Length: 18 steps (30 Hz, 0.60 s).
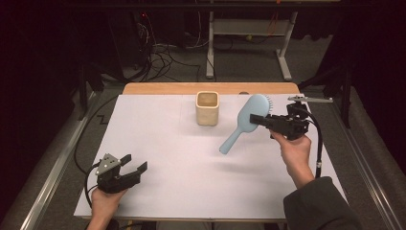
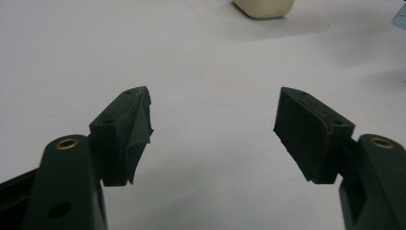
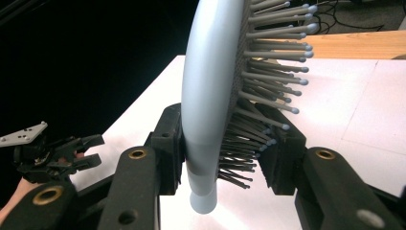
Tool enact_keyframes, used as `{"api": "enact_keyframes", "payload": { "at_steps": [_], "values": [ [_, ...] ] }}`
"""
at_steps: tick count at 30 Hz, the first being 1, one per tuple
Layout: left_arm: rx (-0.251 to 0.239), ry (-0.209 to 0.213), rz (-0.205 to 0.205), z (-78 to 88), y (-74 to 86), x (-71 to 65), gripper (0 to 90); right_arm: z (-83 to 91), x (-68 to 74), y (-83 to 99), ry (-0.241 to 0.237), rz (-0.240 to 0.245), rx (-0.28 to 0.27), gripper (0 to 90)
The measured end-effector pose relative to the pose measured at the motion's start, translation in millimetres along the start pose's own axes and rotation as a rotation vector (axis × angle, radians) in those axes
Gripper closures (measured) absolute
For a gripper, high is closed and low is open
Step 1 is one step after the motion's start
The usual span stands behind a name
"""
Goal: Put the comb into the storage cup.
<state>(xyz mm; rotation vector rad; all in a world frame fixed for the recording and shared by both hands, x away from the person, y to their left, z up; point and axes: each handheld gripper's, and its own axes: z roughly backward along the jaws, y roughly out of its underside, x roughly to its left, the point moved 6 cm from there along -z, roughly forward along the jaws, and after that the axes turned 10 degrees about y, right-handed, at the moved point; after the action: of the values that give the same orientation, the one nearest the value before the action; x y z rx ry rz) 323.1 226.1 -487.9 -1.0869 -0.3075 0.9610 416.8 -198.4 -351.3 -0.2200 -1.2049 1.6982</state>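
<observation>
The right tool (image 1: 262, 120) clamps the pale blue plastic paddle hairbrush (image 1: 245, 121) by its head, handle hanging free beyond its jaws toward the cream square cup (image 1: 208, 108), while the left tool (image 1: 131, 165) rests released.

The counter (image 1: 158, 182) is covered by a white sheet, with a strip of pale wood (image 1: 210, 88) showing along its far edge. Grey carpet floor (image 1: 249, 62) stretches beyond it, and a tangle of dark cables (image 1: 160, 60) lies there (a few small red lights glow above them). A white metal desk frame (image 1: 249, 28) stands on the carpet farther back. Metal rails (image 1: 378, 187) run along both sides of the counter. The room's rear is very dark, while the sheet is evenly lit.
</observation>
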Motion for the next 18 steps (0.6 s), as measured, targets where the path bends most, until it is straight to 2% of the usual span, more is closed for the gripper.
{"api": "enact_keyframes", "payload": {
  "at_steps": [7, 18],
  "values": [
    [0.004, -0.001, 0.0, -0.3, 0.2, -0.2, 29.5, -7.5, -0.2, -5.1, 0.007, 0.0, 0.004, 57.5],
    [0.003, 0.003, -0.004, 0.0, 0.1, -0.7, 29.6, -14.0, 5.3, -24.2, 0.007, -0.005, -0.017, 57.4]
  ]
}}
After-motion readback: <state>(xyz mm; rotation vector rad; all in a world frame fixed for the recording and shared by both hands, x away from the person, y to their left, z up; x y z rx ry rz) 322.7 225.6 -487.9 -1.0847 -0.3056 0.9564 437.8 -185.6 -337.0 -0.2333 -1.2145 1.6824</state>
